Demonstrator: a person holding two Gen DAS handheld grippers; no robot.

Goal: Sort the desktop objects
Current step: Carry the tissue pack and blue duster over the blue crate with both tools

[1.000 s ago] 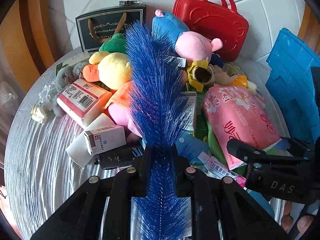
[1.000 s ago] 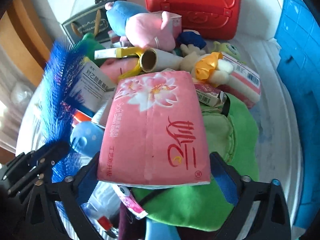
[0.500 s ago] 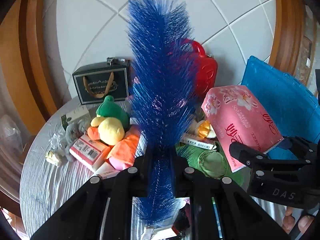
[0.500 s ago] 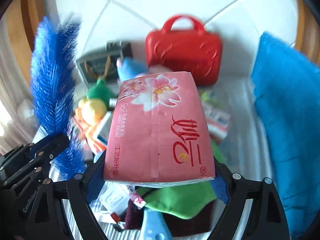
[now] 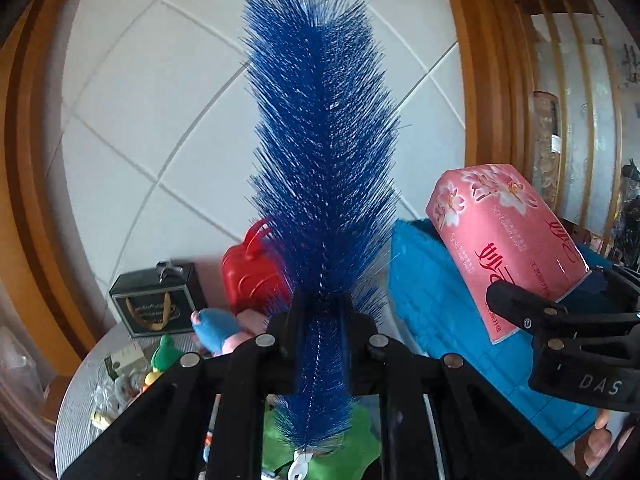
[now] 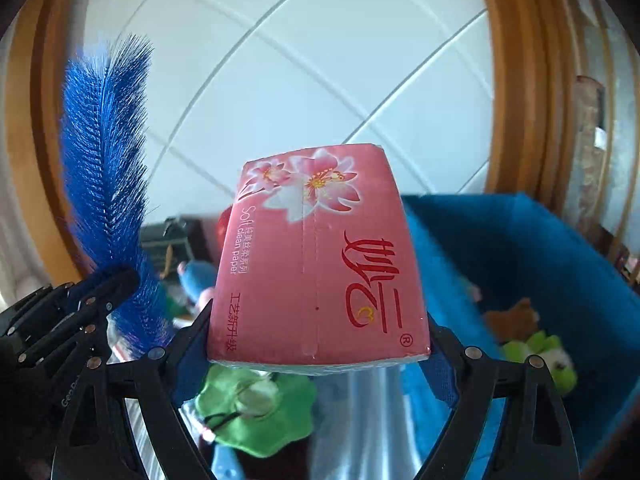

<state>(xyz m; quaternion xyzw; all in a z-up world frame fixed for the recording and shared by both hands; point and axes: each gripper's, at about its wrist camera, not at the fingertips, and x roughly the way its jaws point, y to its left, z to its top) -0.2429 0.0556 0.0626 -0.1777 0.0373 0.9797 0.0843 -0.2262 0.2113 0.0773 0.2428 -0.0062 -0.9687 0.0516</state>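
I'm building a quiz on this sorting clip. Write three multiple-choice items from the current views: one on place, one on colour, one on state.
1. Where do the small plush toys by the right tongs lie?
A. inside the blue fabric bin
B. on the red case
C. on the floor

2. What colour is the long bristle brush?
A. green
B. blue
C. white

3. What state is the pink flowered tissue pack in?
A. lying on the table
B. inside the bin
C. clamped and held up

Answers: A, the plush toys sit within the blue fabric bin; B, the long bristle brush in the left tongs is blue; C, the right tongs hold the pink flowered tissue pack aloft.
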